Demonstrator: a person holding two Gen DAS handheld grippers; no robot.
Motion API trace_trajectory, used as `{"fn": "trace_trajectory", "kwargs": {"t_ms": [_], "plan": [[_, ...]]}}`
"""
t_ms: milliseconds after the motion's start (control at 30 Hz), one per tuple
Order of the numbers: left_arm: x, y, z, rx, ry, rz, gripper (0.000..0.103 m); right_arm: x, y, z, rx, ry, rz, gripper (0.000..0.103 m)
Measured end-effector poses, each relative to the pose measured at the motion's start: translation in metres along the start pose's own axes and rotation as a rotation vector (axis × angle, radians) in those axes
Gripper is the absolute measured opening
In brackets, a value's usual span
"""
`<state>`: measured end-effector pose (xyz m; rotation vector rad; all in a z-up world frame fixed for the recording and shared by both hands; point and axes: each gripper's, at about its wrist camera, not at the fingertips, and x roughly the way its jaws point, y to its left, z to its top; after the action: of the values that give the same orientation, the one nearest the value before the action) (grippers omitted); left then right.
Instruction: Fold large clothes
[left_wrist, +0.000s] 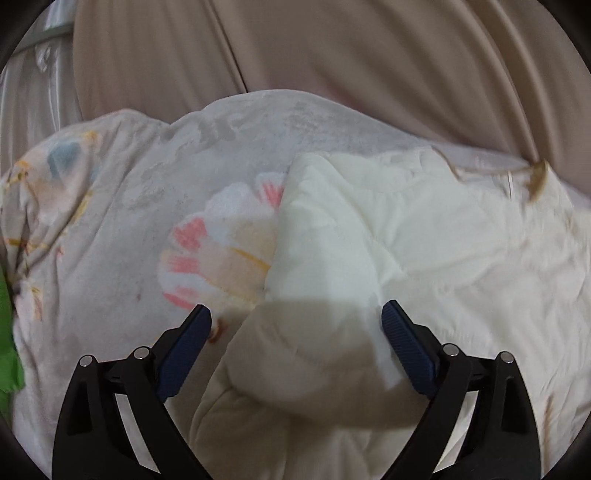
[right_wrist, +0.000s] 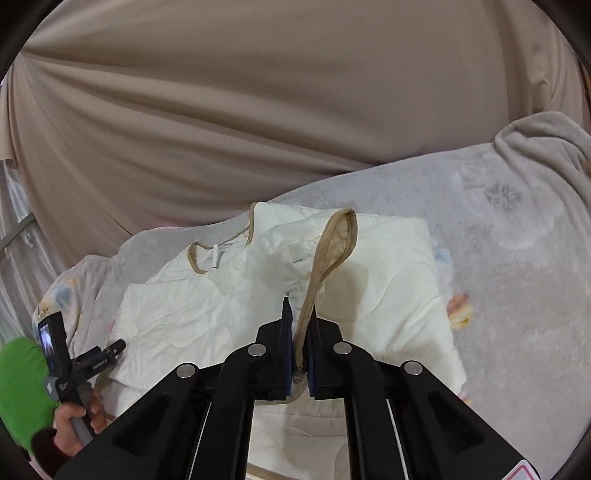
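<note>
Across the middle of the bed (right_wrist: 517, 332), the cream quilted jacket (right_wrist: 388, 266) is lying half folded, the right hand-held gripper (right_wrist: 300, 314) clamping its tan-edged hem while the left hand-held gripper (left_wrist: 295, 325) is hovering apart, so laying that flap flat likely comes next.

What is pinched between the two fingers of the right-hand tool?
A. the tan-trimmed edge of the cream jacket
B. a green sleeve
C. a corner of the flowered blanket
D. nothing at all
A: in the right wrist view the right gripper is shut on the tan-trimmed edge of the cream jacket, which rises in a loop from between its fingers.
</note>
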<state>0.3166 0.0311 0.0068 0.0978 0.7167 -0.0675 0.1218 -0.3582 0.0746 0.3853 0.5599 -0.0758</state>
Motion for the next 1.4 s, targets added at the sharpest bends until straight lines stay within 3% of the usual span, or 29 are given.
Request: {"fn": "trace_trajectory", "kwargs": {"t_ms": [67, 133, 167, 233, 367, 467, 600, 733, 800, 867, 1000, 1100, 1200, 1300, 1400], "plan": [[0.008, -0.003, -0.006, 0.014, 0.039, 0.005, 0.092, 0.023, -0.013, -0.009, 0.001, 0.072, -0.054, 0.007], [0.011, -0.003, -0.005, 0.009, 0.060, 0.007, 0.093, 0.066, -0.038, -0.031, 0.040, 0.223, -0.098, 0.007], [0.011, -0.002, -0.005, 0.008, 0.063, 0.009, 0.093, 0.075, -0.047, -0.039, 0.081, 0.242, -0.070, 0.006], [0.009, 0.003, -0.006, 0.004, 0.059, 0.013, 0.093, 0.063, -0.049, -0.036, 0.116, 0.206, -0.071, 0.009], [0.010, 0.009, -0.012, -0.022, 0.077, 0.000, 0.093, 0.018, -0.027, -0.027, 0.053, 0.064, -0.170, 0.016], [0.010, 0.004, -0.014, -0.018, 0.084, 0.018, 0.093, 0.004, 0.001, -0.026, -0.028, 0.018, -0.149, 0.019], [0.007, -0.001, -0.015, 0.009, 0.067, 0.055, 0.093, 0.034, 0.026, -0.045, -0.145, 0.097, -0.115, 0.020], [0.006, -0.003, -0.015, 0.020, 0.061, 0.069, 0.093, 0.059, -0.003, -0.056, -0.025, 0.165, -0.118, 0.002], [0.006, -0.002, -0.015, 0.021, 0.065, 0.066, 0.093, 0.050, -0.017, -0.050, 0.014, 0.139, -0.187, 0.002], [0.008, -0.002, -0.014, 0.021, 0.069, 0.063, 0.093, 0.039, -0.022, -0.046, 0.034, 0.119, -0.271, 0.009], [0.008, -0.003, -0.014, 0.024, 0.071, 0.067, 0.093, 0.025, 0.008, -0.046, -0.037, 0.108, -0.174, 0.015], [0.008, -0.002, -0.014, 0.023, 0.072, 0.062, 0.093, 0.048, 0.023, -0.057, -0.146, 0.155, -0.240, 0.016], [0.010, 0.000, -0.013, 0.018, 0.074, 0.056, 0.094, 0.058, -0.007, -0.059, -0.057, 0.184, -0.238, 0.001], [0.010, 0.002, -0.013, 0.012, 0.079, 0.048, 0.094, 0.047, -0.031, -0.054, 0.015, 0.171, -0.270, 0.000], [0.010, 0.003, -0.014, 0.001, 0.081, 0.046, 0.095, 0.032, -0.048, -0.056, 0.091, 0.172, -0.210, 0.000]]}}
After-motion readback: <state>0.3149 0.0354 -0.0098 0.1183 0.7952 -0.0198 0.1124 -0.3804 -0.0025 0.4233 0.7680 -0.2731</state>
